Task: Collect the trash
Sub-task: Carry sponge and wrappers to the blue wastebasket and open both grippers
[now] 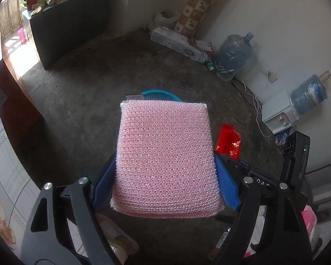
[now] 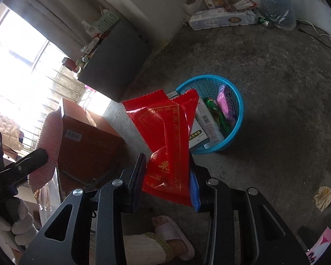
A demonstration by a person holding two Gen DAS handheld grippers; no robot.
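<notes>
Above a bare concrete floor (image 2: 275, 88), the left gripper (image 1: 165, 176) is clamped on a pink knobbly mesh scouring pad (image 1: 165, 159), held flat and level, while the right gripper (image 2: 167, 176) grips a crinkled red foil snack wrapper (image 2: 165, 141) upright, angled down toward a round blue plastic basket (image 2: 238, 114) already holding packaging. A crumpled tan paper scrap (image 2: 324, 197) lies well apart on the floor.

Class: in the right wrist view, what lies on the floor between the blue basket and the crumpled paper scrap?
Nothing: between the round blue plastic basket and the crumpled yellowish paper scrap is bare grey concrete floor.
</notes>
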